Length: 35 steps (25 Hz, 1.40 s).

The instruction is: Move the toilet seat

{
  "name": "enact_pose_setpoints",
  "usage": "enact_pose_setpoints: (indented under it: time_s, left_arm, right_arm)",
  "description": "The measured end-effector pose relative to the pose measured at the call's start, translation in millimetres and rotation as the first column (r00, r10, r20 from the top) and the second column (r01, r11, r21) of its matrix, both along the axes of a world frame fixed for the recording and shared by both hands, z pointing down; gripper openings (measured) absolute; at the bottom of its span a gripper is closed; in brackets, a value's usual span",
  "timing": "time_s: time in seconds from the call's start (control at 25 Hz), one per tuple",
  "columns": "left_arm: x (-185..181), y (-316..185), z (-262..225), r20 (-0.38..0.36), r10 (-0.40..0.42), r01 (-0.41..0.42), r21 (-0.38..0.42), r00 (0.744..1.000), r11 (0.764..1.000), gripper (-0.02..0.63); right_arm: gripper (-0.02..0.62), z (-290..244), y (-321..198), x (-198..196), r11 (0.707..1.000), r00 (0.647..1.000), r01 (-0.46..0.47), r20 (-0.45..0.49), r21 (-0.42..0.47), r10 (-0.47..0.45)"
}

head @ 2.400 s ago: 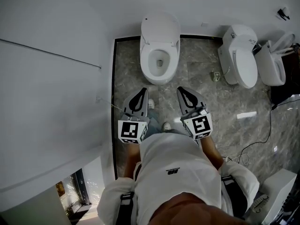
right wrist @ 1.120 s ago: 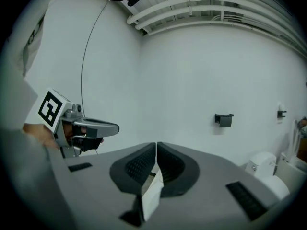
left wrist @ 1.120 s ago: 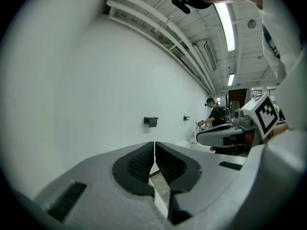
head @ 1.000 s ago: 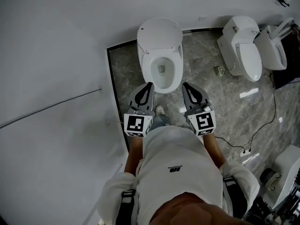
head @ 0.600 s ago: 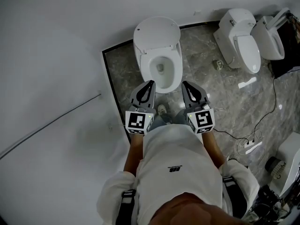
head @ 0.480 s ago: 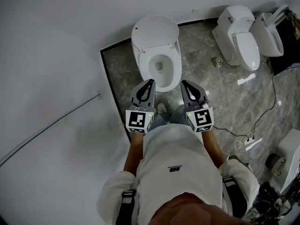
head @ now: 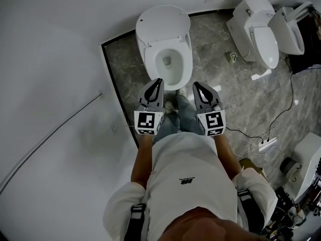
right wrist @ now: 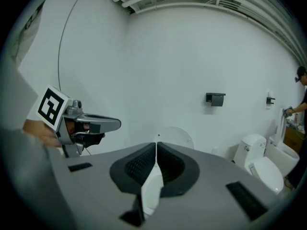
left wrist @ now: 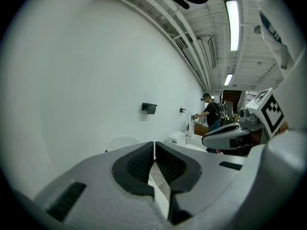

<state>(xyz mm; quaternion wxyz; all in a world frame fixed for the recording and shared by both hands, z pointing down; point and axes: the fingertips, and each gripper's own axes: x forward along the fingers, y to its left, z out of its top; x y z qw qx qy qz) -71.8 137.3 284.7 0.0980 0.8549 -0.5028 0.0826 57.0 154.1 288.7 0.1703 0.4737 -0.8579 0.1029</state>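
Note:
A white toilet stands against the wall, its lid raised and the bowl open. Whether the seat ring is down on the rim I cannot tell. My left gripper is shut and empty, its tip just short of the bowl's front edge. My right gripper is also shut and empty, beside it on the right. In the left gripper view the shut left gripper points at the wall. In the right gripper view the right gripper points at the raised lid.
Two more white toilets stand at the right. A cable and power strip lie on the marble floor. A white wall with black floor edging runs along the left. A black holder hangs on the wall. A person stands far off.
I have stepped closer to the toilet, and both grippers now reach nearly to the bowl's front. Both jaws stayed shut.

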Motion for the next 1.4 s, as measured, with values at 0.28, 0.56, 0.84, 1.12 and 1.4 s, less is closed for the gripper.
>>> enact_pose_setpoints:
  time_s: [0.28,0.56,0.84,1.12,1.4]
  left_arm:
    - [-1,-13,35,0.004,-0.037,0.037,-0.048,0.999,0.998,0.034]
    - [1,-24,70,0.020,-0.069,0.070,-0.092,0.997,0.993,0.034]
    - [6,-36,104,0.043,-0.066,0.071,-0.124,0.997,0.990,0.035]
    - [0,-47,155,0.066,-0.082,0.094,-0.195,0.994,0.976,0.035]
    - [1,-58,189,0.063,-0.093,0.106,-0.235,0.994,0.966,0.035]
  right_arm:
    - [0.034,35,-16,7,0.999,1.000,0.012,-0.007,-0.040,-0.012]
    - [0.034,58,-38,7,0.998,0.999,0.043,-0.006,-0.044,-0.043]
    - [0.034,86,-58,4,0.996,0.999,0.052,0.008,-0.072,-0.052]
    - [0.034,135,-69,3,0.987,0.997,0.072,-0.016,-0.142,-0.075]
    - [0.035,174,-81,3,0.976,0.996,0.085,-0.016,-0.202,-0.090]
